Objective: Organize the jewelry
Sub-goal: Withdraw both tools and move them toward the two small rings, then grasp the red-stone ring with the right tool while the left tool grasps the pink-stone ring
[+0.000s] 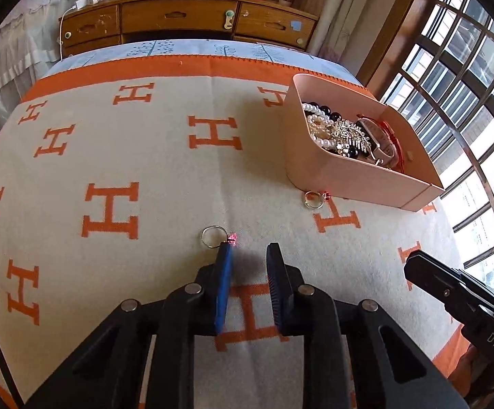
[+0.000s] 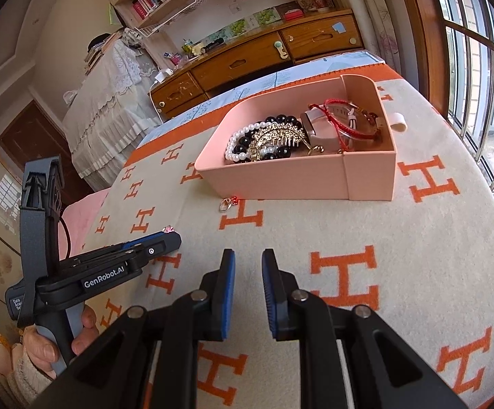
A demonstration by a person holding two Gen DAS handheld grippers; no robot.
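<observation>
A silver ring with a pink stone (image 1: 214,237) lies on the cream blanket, touching the outer tip of my left gripper (image 1: 250,247). The pads stand a narrow gap apart with only blanket between them. In the right wrist view the pink stone (image 2: 168,228) shows just over the left gripper (image 2: 176,238). A second ring with a red stone (image 1: 315,199) (image 2: 227,204) lies against the pink box (image 1: 349,177) (image 2: 281,180), which holds pearls, black beads, a gold comb, a watch and a red cord. My right gripper (image 2: 248,255) (image 1: 412,264) hovers narrowly open and holds nothing.
The blanket (image 1: 144,156) with orange H marks covers a bed. A wooden dresser (image 1: 185,17) stands beyond its far edge and a barred window (image 1: 468,85) runs along the right. A person's hand (image 2: 79,334) holds the left gripper's handle.
</observation>
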